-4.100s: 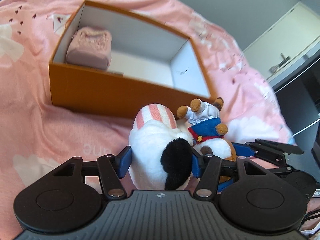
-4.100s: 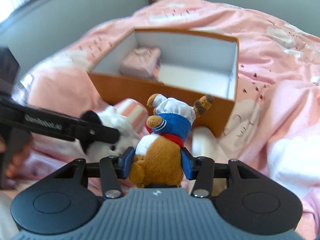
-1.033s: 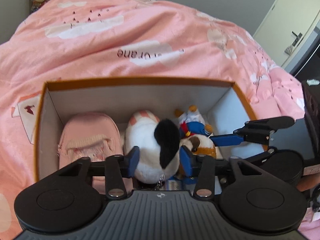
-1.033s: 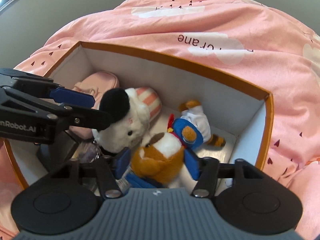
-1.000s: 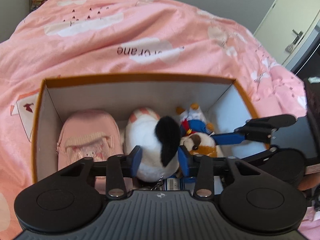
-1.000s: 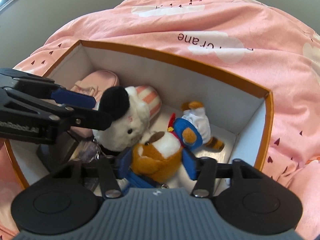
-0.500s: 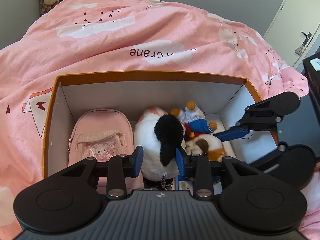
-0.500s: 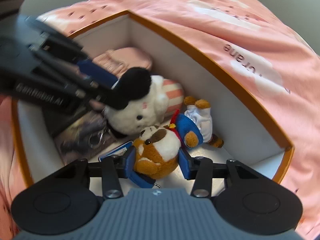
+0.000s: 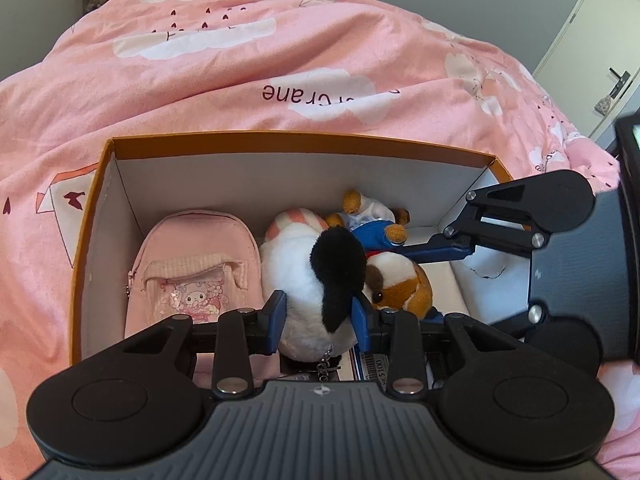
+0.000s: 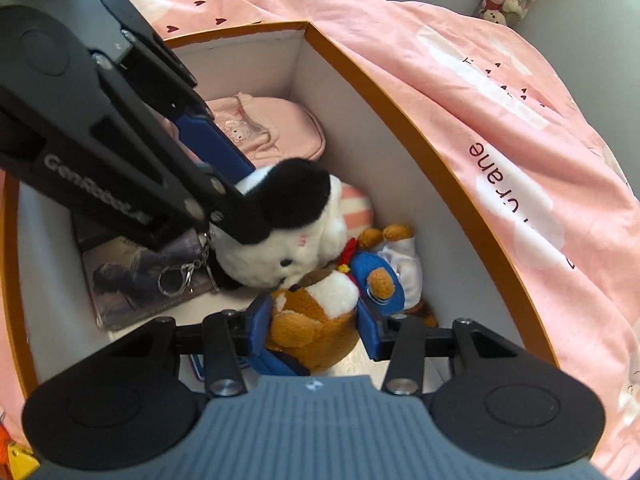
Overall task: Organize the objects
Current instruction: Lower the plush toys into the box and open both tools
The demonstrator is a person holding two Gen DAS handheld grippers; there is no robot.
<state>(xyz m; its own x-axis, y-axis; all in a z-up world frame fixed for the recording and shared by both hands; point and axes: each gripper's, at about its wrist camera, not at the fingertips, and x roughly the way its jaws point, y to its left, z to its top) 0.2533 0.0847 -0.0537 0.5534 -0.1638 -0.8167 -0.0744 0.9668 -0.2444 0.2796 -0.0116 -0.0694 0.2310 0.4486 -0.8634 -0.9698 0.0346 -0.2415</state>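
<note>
An orange cardboard box (image 9: pixel 296 138) with white inner walls lies on a pink bedspread. My left gripper (image 9: pixel 318 318) is shut on a white plush with a black ear (image 9: pixel 308 276) and holds it low inside the box. My right gripper (image 10: pixel 314 330) is open around a brown bear plush in a blue sailor top (image 10: pixel 320 312), which rests on the box floor, also seen in the left wrist view (image 9: pixel 396 280). The white plush (image 10: pixel 288 236) leans against the bear. A pink mini backpack (image 9: pixel 192 264) lies at the box's left end.
A dark booklet (image 10: pixel 136 280) and a key ring (image 10: pixel 176 278) lie on the box floor under the plushes. A tagged card (image 9: pixel 374 364) lies below my left gripper. The pink bedspread (image 9: pixel 280 60) surrounds the box. A door (image 9: pixel 592 52) stands at the far right.
Both plushes have gone from in front of the box down into it. In the last half second my right gripper's jaws opened off the bear and it swung to the box's right end.
</note>
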